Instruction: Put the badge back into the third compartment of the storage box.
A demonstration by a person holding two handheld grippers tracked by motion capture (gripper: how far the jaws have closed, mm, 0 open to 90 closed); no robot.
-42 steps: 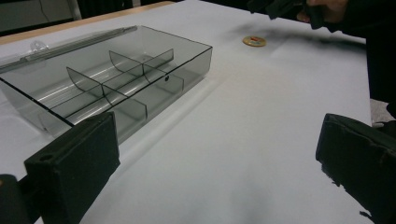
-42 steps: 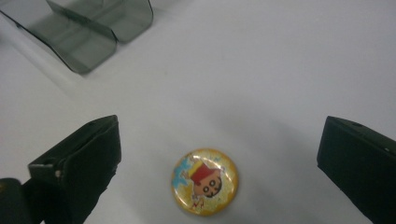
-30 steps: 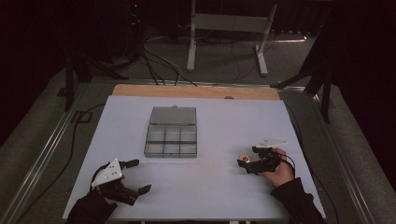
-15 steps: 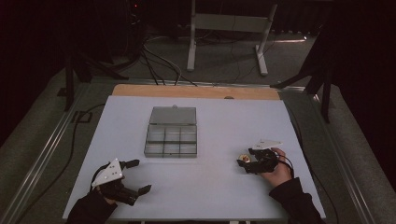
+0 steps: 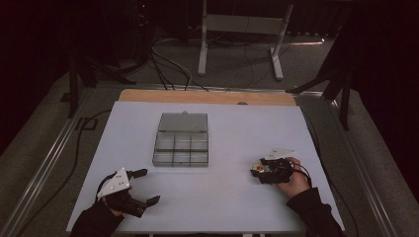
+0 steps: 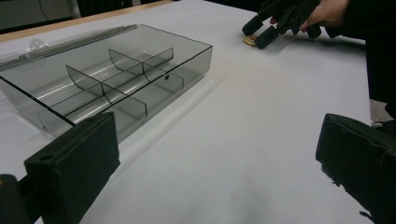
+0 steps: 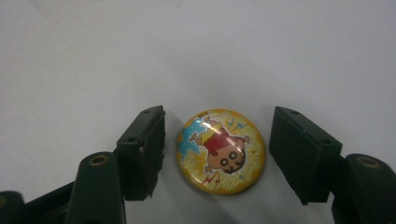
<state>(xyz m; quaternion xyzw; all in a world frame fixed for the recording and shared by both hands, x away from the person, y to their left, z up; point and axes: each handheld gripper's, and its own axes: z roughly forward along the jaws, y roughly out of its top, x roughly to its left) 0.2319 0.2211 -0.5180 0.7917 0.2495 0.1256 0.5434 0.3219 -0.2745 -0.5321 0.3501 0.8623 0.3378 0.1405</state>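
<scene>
A round yellow cartoon badge [image 7: 220, 151] lies flat on the white table [image 5: 237, 128] at the right. My right gripper [image 7: 218, 136] points down over it with a jaw on each side. The jaws have just been closing, and a thin gap still shows on either side of the badge, so it is open. A clear grey compartment box [image 5: 181, 140] sits at the table's middle with its lid laid back. My left gripper [image 5: 148, 186] rests near the front left corner, open and empty. In the left gripper view, the box [image 6: 107, 74] is ahead at left and the badge [image 6: 250, 41] lies far off under the other gripper.
A wooden strip [image 5: 207, 97] runs along the table's far edge. Beyond it on the floor are cables [image 5: 168, 59] and a metal stand [image 5: 242, 29]. Metal rails [image 5: 44, 163] flank the table on both sides.
The right gripper's jaws have drawn in from wide apart to close around the badge. Both hands have stayed where they were.
</scene>
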